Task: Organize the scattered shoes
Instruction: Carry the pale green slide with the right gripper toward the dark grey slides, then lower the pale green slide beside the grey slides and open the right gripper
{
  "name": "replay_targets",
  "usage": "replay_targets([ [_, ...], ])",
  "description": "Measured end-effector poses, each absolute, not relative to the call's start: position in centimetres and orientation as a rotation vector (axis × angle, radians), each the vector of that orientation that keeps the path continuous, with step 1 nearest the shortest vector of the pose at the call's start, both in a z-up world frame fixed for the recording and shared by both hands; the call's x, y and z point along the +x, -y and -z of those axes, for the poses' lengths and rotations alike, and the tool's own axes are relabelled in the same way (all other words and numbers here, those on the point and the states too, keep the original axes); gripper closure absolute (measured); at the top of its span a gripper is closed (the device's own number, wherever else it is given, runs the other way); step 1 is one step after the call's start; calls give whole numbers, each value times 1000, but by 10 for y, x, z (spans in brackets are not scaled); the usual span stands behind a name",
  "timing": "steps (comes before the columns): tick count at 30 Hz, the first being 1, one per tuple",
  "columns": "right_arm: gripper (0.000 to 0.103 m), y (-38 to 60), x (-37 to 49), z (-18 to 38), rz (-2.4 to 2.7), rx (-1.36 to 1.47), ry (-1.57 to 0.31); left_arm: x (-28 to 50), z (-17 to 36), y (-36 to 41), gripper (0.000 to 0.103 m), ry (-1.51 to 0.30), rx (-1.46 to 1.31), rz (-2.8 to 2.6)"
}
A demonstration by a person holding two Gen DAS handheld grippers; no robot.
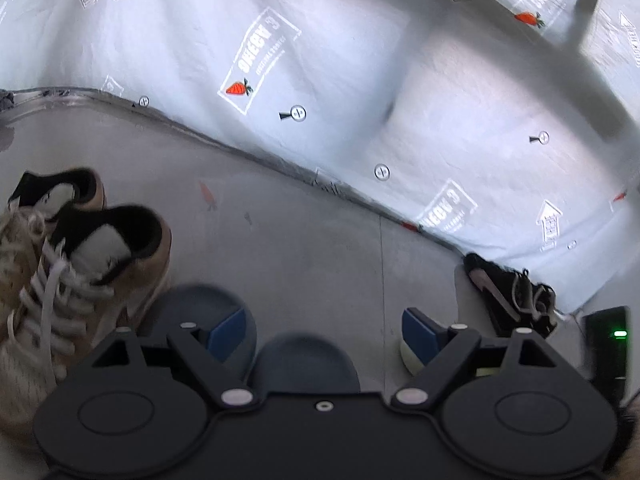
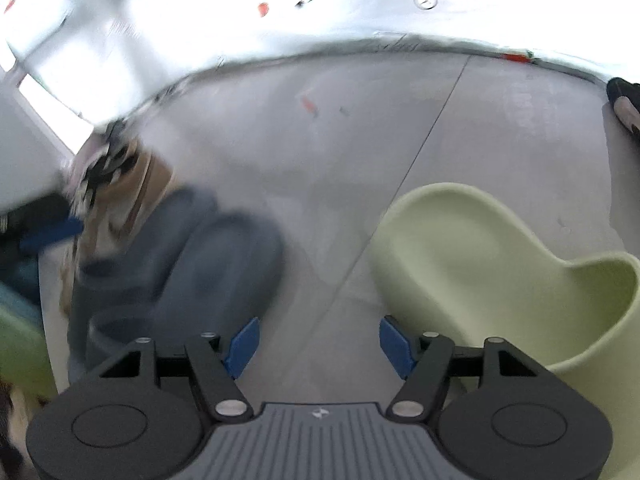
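Clearly the right gripper [image 2: 316, 344] is released and empty — the green slipper [image 2: 492, 264] lies just right of it, so closing now grabs nothing. The left gripper [image 1: 320, 334], wide open over the blue slippers [image 1: 304, 356], could bump the tan sneakers [image 1: 80, 264] on its left.

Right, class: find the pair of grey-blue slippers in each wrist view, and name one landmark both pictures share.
Left wrist view: grey-blue slippers at bottom centre, partly hidden behind the tool, right of the tan sneakers.
Right wrist view: grey-blue slippers at lower left, blurred, the tan sneakers just behind them.
Shared landmark: the black shoe by the white sheet, at the right edge.
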State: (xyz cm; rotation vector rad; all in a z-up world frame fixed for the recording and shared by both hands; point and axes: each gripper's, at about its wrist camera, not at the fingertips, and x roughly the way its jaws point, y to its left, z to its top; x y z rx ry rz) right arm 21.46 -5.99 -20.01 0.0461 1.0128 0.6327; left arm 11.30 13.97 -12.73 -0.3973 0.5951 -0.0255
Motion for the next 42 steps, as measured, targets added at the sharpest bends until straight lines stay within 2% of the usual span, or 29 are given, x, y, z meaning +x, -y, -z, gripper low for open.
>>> replay_targets([
  [2, 29, 67, 213, 181, -622, -25, -951, 119, 126, -139, 17, -591, -396, 27],
  [4, 14, 79, 207, 163, -606, -119, -871, 126, 127, -137, 17, -596, -400, 41],
  [7, 3, 107, 197, 151, -572, -287, -790, 133, 133, -131, 17, -627, -401, 74],
  [11, 3, 147, 200, 182, -518, -436, -920, 132, 137, -122, 17, -648, -383, 112],
  [14, 6, 156, 200, 192, -496, -416, -953, 128, 133, -122, 17, -641, -371, 102],
  [17, 9, 147, 189, 192, -479, -359, -960, 123, 131, -126, 17, -626, -377, 75],
  [24, 8, 91, 121, 191, -611, -465, -1009, 114, 129, -132, 17, -618, -397, 46],
  [27, 9, 91, 110, 180, -697, -387, -1032, 111, 126, -132, 17, -612, -387, 57],
  [30, 8, 107, 123, 159, -590, -170, -986, 108, 124, -133, 17, -608, -390, 68],
  [32, 4, 122, 138, 153, -492, -13, -969, 108, 124, -133, 17, -606, -396, 72],
  [35, 1, 137, 175, 165, -321, 229, -1031, 105, 121, -133, 17, -591, -395, 83],
  [38, 2, 127, 199, 195, -312, 268, -1099, 100, 118, -136, 17, -574, -394, 80],
  [40, 8, 122, 198, 202, -332, 261, -1102, 97, 117, -137, 17, -564, -394, 78],
  [42, 9, 115, 190, 203, -370, 216, -1086, 94, 118, -139, 17, -566, -405, 68],
])
